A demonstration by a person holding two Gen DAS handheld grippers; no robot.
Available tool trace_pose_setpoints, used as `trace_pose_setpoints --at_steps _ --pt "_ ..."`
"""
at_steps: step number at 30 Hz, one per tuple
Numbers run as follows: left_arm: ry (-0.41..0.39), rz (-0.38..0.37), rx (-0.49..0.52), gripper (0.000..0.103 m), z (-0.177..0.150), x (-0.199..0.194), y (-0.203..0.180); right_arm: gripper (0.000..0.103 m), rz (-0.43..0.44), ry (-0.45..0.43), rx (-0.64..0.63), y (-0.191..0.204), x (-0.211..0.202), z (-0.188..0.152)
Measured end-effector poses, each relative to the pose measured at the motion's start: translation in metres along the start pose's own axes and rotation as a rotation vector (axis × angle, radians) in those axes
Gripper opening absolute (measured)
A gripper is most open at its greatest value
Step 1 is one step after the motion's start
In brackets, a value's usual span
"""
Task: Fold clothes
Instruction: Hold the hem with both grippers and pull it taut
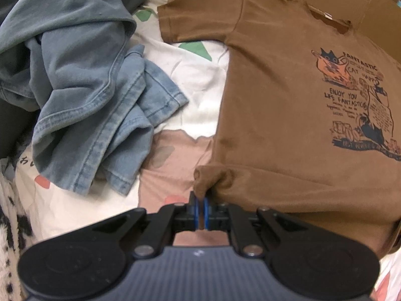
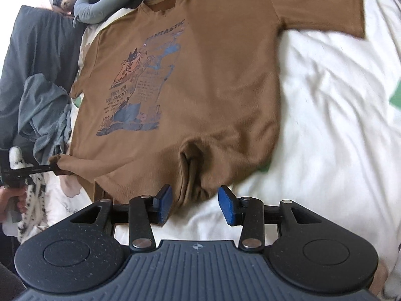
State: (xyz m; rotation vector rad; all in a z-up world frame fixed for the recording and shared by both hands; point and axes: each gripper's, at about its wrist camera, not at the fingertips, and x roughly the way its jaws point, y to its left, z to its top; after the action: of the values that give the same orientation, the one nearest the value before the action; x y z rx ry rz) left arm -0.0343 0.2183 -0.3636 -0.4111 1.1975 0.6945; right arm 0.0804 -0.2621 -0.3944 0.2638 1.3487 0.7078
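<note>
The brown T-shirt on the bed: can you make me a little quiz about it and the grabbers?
1. True or false: the left gripper has its jaws shut on the hem of the brown T-shirt.
2. Which is right about the right gripper? A: squeezing the hem. B: jaws apart, with a bunched bit of hem between them. C: holding a sleeve.
3. Fill in: left of the T-shirt lies a crumpled blue ____ garment.

Key: 1 true. 2 B. 3 denim.
</note>
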Motion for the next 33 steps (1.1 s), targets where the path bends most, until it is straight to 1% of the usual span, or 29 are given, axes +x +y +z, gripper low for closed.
trace_pose_setpoints --at_steps 5,7,12,17,19,20,22,23,24,25,26,27,30,33 --pt "0.005 0.0 -0.003 0.005 -0.002 0.002 -0.001 0.048 0.076 0.007 0.096 -0.009 0.005 -0.015" --pt "0.006 0.005 0.008 0.005 -0.003 0.002 -0.002 0.048 0.08 0.01 0.105 -0.007 0.009 -0.017" --pt "0.015 0.007 0.008 0.005 -0.006 0.005 -0.001 0.048 0.126 0.013 0.124 -0.002 0.019 -0.022" --pt "0.021 0.014 0.031 0.005 -0.009 0.007 -0.004 0.047 0.159 0.049 0.167 -0.003 0.039 -0.029" --pt "0.023 0.014 0.031 0.005 -0.01 0.009 -0.004 0.045 0.169 0.056 0.185 -0.003 0.046 -0.032" --pt "0.024 0.014 0.028 0.005 -0.01 0.009 -0.004 0.039 0.178 0.053 0.196 -0.004 0.048 -0.033" --pt "0.027 0.015 0.026 0.005 -0.01 0.01 -0.004 0.039 0.194 0.047 0.217 -0.005 0.053 -0.034" --pt "0.027 0.016 0.026 0.005 -0.01 0.011 -0.004 0.036 0.201 0.042 0.227 -0.006 0.055 -0.035" --pt "0.028 0.016 0.026 0.005 -0.01 0.011 -0.004 0.029 0.208 0.038 0.237 -0.006 0.057 -0.035" --pt "0.028 0.016 0.026 0.005 -0.01 0.01 -0.004 0.024 0.215 0.033 0.247 -0.007 0.059 -0.035" --pt "0.028 0.016 0.025 0.005 -0.01 0.01 -0.004 0.015 0.218 0.03 0.247 -0.007 0.059 -0.035" --pt "0.027 0.015 0.026 0.005 -0.01 0.01 -0.004 0.011 0.218 0.028 0.243 -0.006 0.058 -0.034" --pt "0.021 0.012 0.026 0.005 -0.01 0.006 -0.003 0.006 0.214 0.025 0.225 -0.004 0.053 -0.032" --pt "0.013 0.001 0.029 0.005 -0.013 -0.002 -0.002 0.006 0.2 0.031 0.193 -0.002 0.038 -0.031"
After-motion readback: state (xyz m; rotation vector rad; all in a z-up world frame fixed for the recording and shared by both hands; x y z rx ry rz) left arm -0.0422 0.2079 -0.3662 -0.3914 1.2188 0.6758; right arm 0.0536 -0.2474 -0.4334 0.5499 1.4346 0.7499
